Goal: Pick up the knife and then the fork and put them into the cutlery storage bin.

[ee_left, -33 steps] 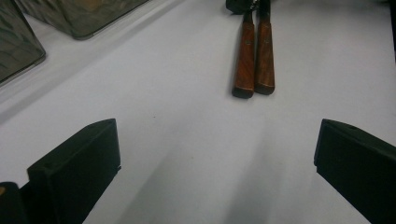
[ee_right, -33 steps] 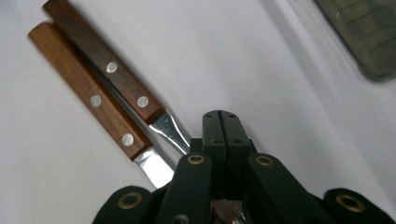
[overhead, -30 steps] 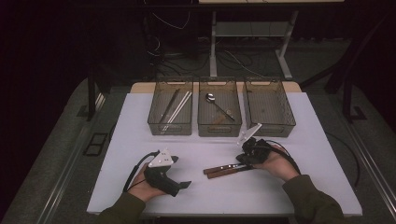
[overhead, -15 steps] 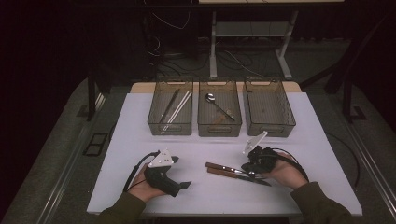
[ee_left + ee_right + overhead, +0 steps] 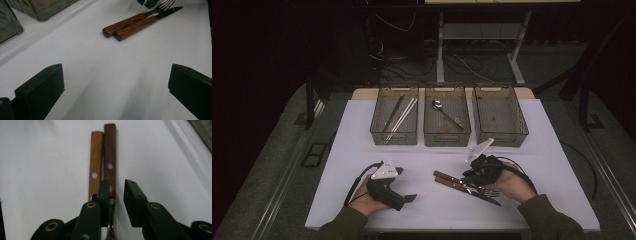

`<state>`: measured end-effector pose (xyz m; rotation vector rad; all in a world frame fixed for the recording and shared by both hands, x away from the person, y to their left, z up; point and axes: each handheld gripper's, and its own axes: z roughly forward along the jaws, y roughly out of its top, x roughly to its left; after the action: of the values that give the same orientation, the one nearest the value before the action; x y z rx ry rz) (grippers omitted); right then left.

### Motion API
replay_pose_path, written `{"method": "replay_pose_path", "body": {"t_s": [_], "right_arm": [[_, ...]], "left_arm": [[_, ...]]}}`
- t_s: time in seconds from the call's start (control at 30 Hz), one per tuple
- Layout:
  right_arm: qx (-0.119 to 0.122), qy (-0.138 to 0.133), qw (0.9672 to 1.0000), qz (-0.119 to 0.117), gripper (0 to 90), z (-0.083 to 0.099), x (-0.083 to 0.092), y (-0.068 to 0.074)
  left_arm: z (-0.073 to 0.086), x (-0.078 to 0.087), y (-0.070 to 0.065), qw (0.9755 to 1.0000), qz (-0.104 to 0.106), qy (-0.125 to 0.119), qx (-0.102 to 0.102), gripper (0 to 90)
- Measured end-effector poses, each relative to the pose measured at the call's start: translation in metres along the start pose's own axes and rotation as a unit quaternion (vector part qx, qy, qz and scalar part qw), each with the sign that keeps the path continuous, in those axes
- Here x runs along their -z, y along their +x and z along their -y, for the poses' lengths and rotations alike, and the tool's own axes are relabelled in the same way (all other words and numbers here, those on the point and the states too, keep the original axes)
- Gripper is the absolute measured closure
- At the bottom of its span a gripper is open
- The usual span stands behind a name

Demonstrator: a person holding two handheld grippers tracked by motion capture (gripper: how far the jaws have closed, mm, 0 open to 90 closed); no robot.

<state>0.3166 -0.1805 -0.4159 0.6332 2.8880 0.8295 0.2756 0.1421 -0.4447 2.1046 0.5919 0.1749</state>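
A fork [image 5: 462, 182] and a knife [image 5: 472, 192] with brown wooden handles lie side by side on the white table [image 5: 427, 150], handles pointing left. In the right gripper view the fork handle [image 5: 110, 152] lies right of the knife handle [image 5: 96, 157]. My right gripper [image 5: 117, 186] hovers low over the fork's neck; its jaws have just been opening, a narrow gap stands between them, and the pads press on nothing. In the high view the right gripper [image 5: 472, 176] sits over the utensils' middle. My left gripper [image 5: 404, 200] rests at the front left, jaws wide open [image 5: 115, 82] and empty, facing the handles [image 5: 125, 23].
Three clear bins stand in a row at the back: the left bin [image 5: 377, 131] holds chopsticks [image 5: 401, 114], the middle bin [image 5: 447, 139] a spoon [image 5: 444, 111], and the right bin [image 5: 501, 136] looks empty. Cables trail from both grippers across the table.
The right hand has shifted right and toward the front edge, and the fork and knife have swung round with it to lie flat, blades toward the front right. The left hand has stayed put.
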Motion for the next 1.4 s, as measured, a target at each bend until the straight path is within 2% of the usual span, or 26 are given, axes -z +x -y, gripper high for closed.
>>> {"method": "replay_pose_path", "body": {"t_s": [0.2, 0.33, 0.5, 0.6, 0.77, 0.87, 0.97, 1.07, 1.17, 1.4], "right_arm": [[0.018, 0.024, 0.9996, -0.002, 75.0, -0.012, -0.016, 0.004], [0.018, 0.039, 0.9991, -0.002, 75.2, -0.012, -0.019, 0.004], [0.023, 0.075, 0.9969, -0.002, 74.8, -0.018, -0.022, 0.002], [0.024, 0.114, 0.9931, -0.004, 74.8, -0.028, -0.025, 0.002], [0.03, 0.176, 0.9839, 0.008, 74.9, -0.044, -0.031, 0.006], [0.04, 0.196, 0.9798, 0.014, 75.4, -0.05, -0.034, 0.007], [0.044, 0.205, 0.9775, 0.018, 76.8, -0.052, -0.036, 0.008], [0.041, 0.204, 0.9778, 0.02, 77.3, -0.052, -0.035, 0.008], [0.041, 0.195, 0.9797, 0.019, 77.5, -0.05, -0.034, 0.008], [0.003, 0.143, 0.9896, 0.013, 77.7, -0.041, -0.019, -0.002]], "left_arm": [[0.0, 0.001, 0.0, 1.0, 0.002, 0.001, -0.001, 0.0], [0.0, 0.001, 0.0, 1.0, 0.002, 0.0, -0.001, 0.0], [0.0, 0.0, 0.0, 1.0, 0.003, 0.0, 0.0, 0.0], [0.0, 0.0, 0.0, 1.0, 0.003, 0.0, 0.0, 0.0], [-0.001, 0.001, 0.0, 1.0, 0.002, -0.004, 0.001, 0.0], [-0.001, 0.001, 0.0, 1.0, 0.003, -0.003, -0.001, 0.0], [-0.001, 0.0, 0.0, 1.0, 0.003, -0.002, -0.001, 0.0], [-0.001, 0.0, 0.0, 1.0, 0.002, -0.002, -0.001, 0.0], [-0.001, 0.001, 0.0, 1.0, 0.003, -0.003, -0.001, 0.0], [-0.001, 0.0, 0.0, 1.0, 0.002, -0.002, 0.0, 0.0]]}}
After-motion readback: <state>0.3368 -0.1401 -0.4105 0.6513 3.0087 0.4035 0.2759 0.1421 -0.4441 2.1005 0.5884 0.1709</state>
